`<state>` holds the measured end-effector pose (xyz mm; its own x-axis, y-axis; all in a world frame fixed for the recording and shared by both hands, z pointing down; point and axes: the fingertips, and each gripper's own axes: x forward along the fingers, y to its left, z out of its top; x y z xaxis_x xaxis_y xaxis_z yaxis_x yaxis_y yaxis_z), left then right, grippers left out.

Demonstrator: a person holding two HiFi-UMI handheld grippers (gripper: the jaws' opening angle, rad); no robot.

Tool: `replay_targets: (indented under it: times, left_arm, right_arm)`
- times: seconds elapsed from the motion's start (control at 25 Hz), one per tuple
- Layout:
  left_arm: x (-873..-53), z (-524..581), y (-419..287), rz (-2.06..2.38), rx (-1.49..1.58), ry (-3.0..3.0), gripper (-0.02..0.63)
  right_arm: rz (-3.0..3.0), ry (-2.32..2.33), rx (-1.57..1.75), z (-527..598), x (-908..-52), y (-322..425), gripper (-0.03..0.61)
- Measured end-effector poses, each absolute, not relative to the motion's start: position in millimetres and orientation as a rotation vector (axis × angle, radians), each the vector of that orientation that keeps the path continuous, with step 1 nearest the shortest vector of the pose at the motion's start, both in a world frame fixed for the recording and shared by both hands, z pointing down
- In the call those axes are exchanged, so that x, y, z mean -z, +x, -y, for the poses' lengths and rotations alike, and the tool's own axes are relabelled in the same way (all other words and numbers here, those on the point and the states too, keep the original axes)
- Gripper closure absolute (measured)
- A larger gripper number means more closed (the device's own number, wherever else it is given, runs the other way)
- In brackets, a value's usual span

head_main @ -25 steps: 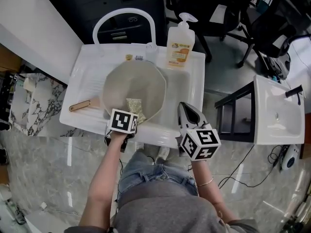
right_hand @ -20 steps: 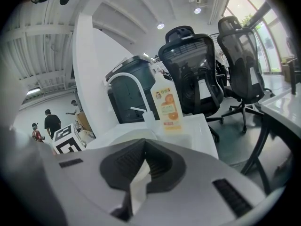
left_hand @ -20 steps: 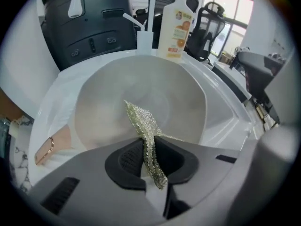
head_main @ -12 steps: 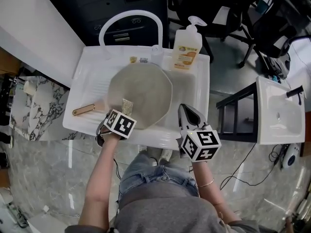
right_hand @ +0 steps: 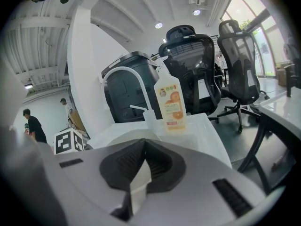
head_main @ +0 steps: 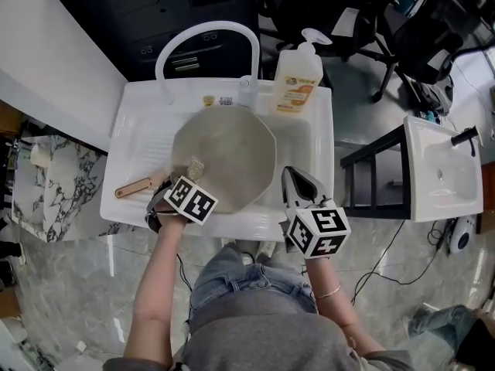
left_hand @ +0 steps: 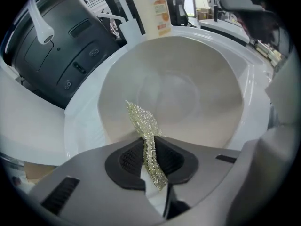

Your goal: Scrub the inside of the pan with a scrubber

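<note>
Head view: my left gripper [head_main: 188, 182] is pinching the scrubber [head_main: 195, 165], which hangs just over the pan's [head_main: 224, 157] near-left rim, inside the bowl. The pan lies in the sink [head_main: 131, 134] and fills most of the basin, its handle [head_main: 139, 185] pointing to the sink's near-left corner. I judge this a good hold for scrubbing, since the loose end leads into the bowl. My right gripper [head_main: 294, 178] is pressed together on nothing and hovers over the sink's near edge, right of the pan, clear of the work. A soap bottle [head_main: 298, 72] stands at the far-right corner and a tap [head_main: 205, 37] arches over the far edge.

Left gripper view: the jaws of the left gripper [left_hand: 151, 161] clamp the scrubber [left_hand: 143, 124] by its lower end, and its free end stands up over the pan's [left_hand: 188, 93] near wall. I cannot tell whether it touches. The bowl is wide and bare, so there is room to sweep forward and right. The soap bottle [left_hand: 153, 11] sits beyond the far rim, out of the stroke.

Right gripper view: the right gripper [right_hand: 141, 173] has its pads together, nothing between them. It looks across the sink's [right_hand: 202, 124] flat rim to the soap bottle [right_hand: 170, 102] and tap [right_hand: 122, 74]. It could steady the pan, which looks free to slide.
</note>
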<state>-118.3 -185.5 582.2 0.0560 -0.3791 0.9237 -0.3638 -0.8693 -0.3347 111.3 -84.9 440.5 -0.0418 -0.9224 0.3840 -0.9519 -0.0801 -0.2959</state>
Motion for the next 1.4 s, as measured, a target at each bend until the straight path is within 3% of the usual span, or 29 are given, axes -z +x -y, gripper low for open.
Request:
replay_targets:
  times: [0.76,1.4]
  left_arm:
    - [-555.2,269.0,-115.9,-0.723,1.752,-2.146,0.546]
    - [-468.8,254.7,-37.2,-0.763,1.057,-2.396,0.546]
  right_arm:
    - [1.973,2.258,-0.727,97.9,-432.8,99.2,0.568]
    - [1.996,2.309,-0.650,105.5,-416.1,100.2,0.568]
